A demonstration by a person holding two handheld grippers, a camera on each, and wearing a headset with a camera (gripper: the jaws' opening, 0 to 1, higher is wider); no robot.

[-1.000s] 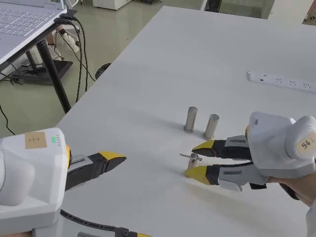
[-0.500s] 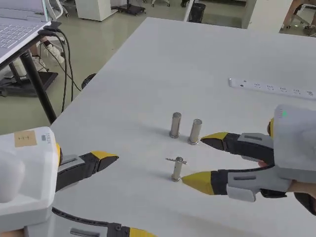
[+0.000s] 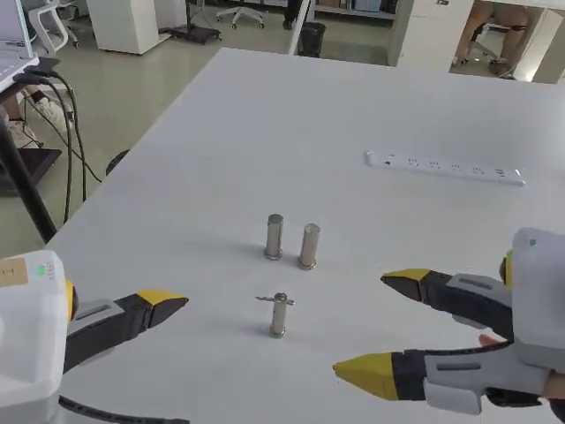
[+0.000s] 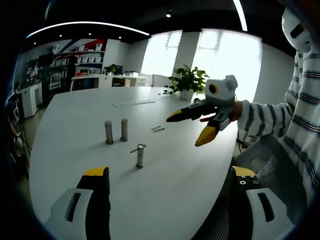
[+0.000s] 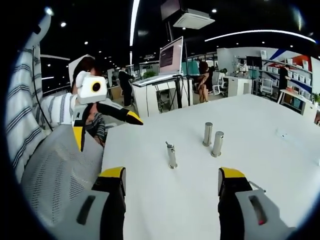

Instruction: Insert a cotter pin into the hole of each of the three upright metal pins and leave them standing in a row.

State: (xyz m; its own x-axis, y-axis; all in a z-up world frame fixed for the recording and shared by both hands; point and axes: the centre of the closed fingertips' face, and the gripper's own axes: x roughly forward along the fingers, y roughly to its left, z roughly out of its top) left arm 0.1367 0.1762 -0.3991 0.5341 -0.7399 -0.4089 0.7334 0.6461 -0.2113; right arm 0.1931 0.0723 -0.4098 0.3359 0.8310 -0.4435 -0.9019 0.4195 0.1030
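Both claws hang over the white tabletop (image 3: 353,115) with the jaws spread wide, and neither holds anything. The right claw (image 3: 360,324) is to the right of the pins, the left claw (image 4: 169,172) to the near left. One upright metal pin (image 3: 279,315) stands alone in front, with a cotter pin (image 3: 274,300) through its top. Two bare pins (image 3: 274,237) (image 3: 309,246) stand just beside each other behind it. A power strip (image 3: 446,167) lies farther back.
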